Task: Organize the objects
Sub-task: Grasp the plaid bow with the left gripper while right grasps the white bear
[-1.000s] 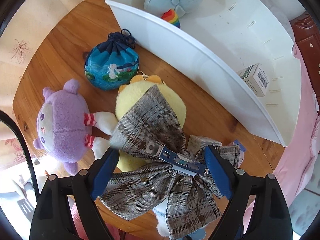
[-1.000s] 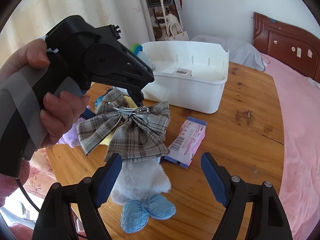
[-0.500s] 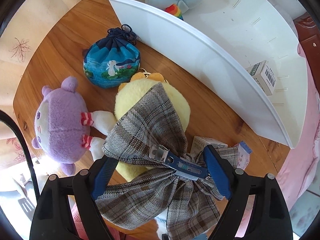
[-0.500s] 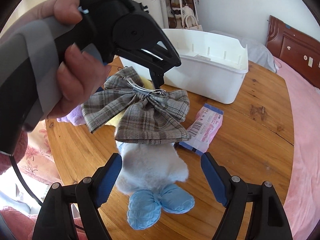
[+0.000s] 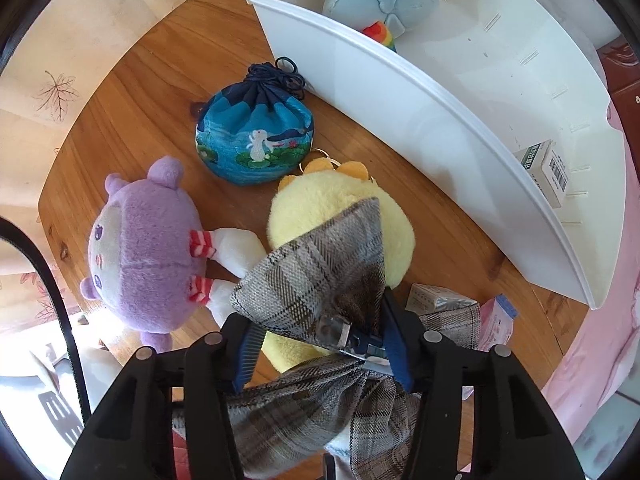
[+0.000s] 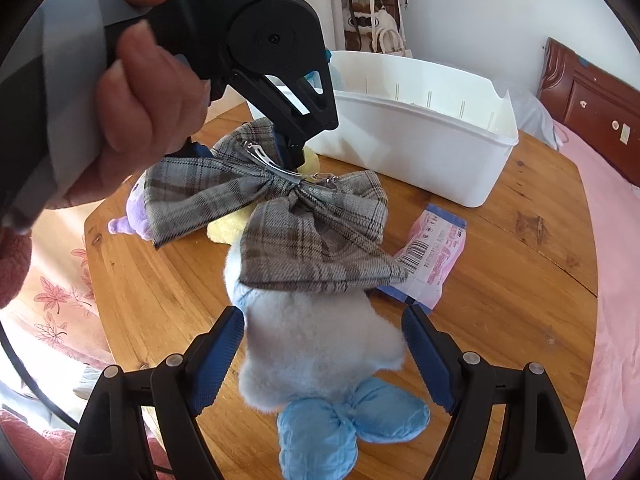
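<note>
The plaid bow clip [image 5: 320, 280], lying over the yellow plush [image 5: 336, 216] just in front of the white bin [image 5: 440, 128] on the desk [image 5: 140, 92], is straddled by the left gripper [image 5: 320, 344], whose jaws have just been closing around its knot and metal clasp; whether they press yet cannot be told. The squeeze is best finished on the knot before any lift toward the bin, so the loops are not snagged. The right gripper [image 6: 324, 352] is held wide open and empty over the white plush [image 6: 316, 340].

Grey plaid bow [image 6: 280, 216], yellow plush [image 5: 332, 216], purple plush [image 5: 148, 244], white bin [image 6: 420, 152].

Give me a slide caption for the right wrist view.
Left tool closing on the plaid bow above a white plush; right tool open, white bin behind.
</note>
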`<state>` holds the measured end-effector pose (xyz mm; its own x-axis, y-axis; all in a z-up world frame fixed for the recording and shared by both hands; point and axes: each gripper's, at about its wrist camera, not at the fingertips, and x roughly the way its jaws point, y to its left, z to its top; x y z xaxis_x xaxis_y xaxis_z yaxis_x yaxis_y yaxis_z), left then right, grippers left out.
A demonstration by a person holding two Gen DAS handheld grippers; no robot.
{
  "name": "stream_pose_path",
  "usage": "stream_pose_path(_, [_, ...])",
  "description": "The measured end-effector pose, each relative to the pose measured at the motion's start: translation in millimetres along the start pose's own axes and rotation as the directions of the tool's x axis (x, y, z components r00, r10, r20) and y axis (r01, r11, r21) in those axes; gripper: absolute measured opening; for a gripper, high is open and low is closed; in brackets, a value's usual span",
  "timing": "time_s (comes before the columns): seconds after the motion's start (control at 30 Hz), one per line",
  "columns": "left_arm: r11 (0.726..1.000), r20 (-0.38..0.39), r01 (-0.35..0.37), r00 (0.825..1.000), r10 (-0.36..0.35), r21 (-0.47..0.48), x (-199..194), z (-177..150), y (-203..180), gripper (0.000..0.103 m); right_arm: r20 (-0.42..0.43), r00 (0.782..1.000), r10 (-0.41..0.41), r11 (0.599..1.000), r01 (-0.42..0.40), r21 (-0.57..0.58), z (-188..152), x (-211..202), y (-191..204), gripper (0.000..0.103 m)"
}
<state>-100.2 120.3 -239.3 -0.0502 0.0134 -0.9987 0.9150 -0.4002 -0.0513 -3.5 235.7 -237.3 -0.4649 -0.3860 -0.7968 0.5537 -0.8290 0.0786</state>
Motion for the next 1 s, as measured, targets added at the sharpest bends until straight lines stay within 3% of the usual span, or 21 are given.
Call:
stream_pose_path(0.23, [1.0, 0.007, 0.017, 1.0, -0.017, 0.016, -8, -6, 5, 0.042, -0.011, 1.0, -0.004, 1.0, 0.004, 0.002, 0, 5, 2, 0.081])
stream_pose_path(0.6, [0.998, -0.009, 0.062, 0.998, -0.062, 0.002, -19, -12, 21, 0.03, -0.047, 0.998, 0.044, 0.999, -0.044, -0.013, 0, 6, 14, 0.064])
stream_pose_path(1.0, [0.993, -0.032, 0.12, 0.992, -0.12, -0.001, -36, -21, 31, 0.019, -0.095, 0.994, 0.049, 0.998, -0.053, -0.041, 7, 0, 16, 0.061])
